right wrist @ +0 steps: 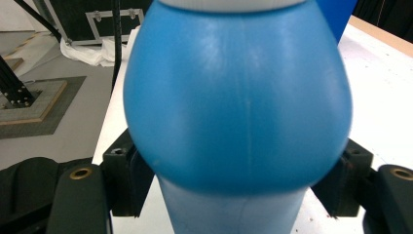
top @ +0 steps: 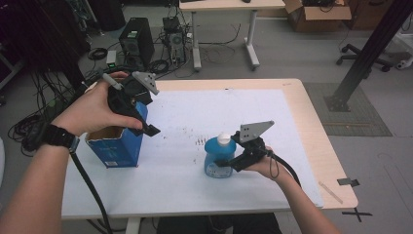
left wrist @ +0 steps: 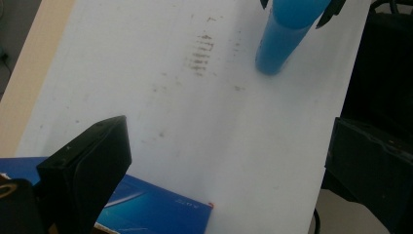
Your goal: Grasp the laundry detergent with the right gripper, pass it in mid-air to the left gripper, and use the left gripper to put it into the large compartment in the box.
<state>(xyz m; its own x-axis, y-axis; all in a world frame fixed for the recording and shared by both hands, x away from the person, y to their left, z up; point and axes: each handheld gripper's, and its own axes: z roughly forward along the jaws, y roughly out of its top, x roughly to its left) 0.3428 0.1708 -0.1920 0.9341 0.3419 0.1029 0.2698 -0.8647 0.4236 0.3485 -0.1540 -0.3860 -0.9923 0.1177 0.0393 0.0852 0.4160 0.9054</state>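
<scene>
Bottle (top: pixel 219 158), blue and upright on the white worktop (top: pixel 195 117), sits clamped in the right claw (top: pixel 228 163) below its bulge, so lift straight and steady toward the blue box (top: pixel 117 146), where the left claw (top: pixel 146 127) waits wide.

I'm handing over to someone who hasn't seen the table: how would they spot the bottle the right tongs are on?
On the white table, look at the near right part, right of the open blue box. The bottle stands upright there between the right tongs. It is round-shouldered, bright blue, with a white cap.
</scene>
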